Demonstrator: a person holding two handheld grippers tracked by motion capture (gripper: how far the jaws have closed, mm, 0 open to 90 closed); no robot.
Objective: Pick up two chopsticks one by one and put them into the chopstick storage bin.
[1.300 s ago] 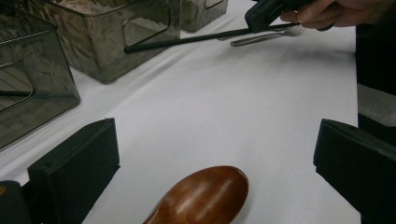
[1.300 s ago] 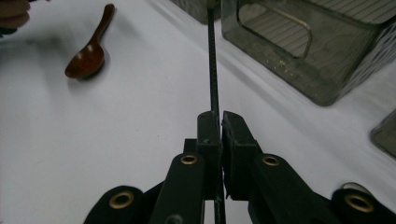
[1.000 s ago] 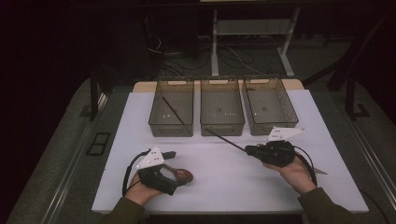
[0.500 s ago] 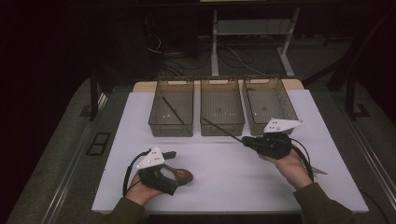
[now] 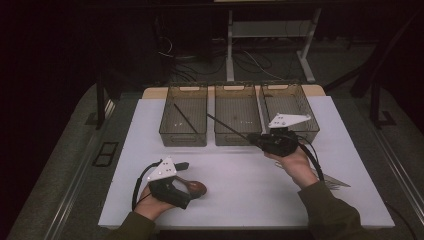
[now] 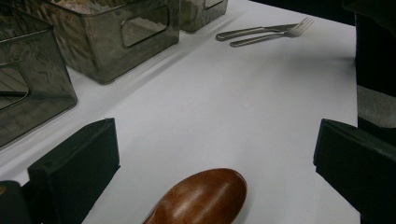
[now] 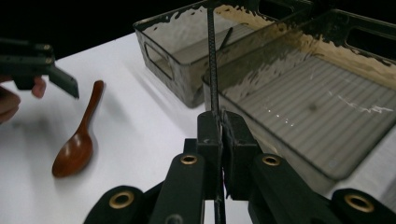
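Right gripper view: right gripper [image 7: 219,126] pinches thin black ribbed chopstick [image 7: 211,56], prob. textured; left gripper [image 6: 215,154] jaws wide.

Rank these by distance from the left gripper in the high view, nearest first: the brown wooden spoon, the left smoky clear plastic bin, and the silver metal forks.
Measured from the left gripper:
1. Brown wooden spoon: right beside the gripper, at the front left of the table.
2. Left smoky clear plastic bin: farther back, on the left of the row.
3. Silver metal forks: far across, at the front right.
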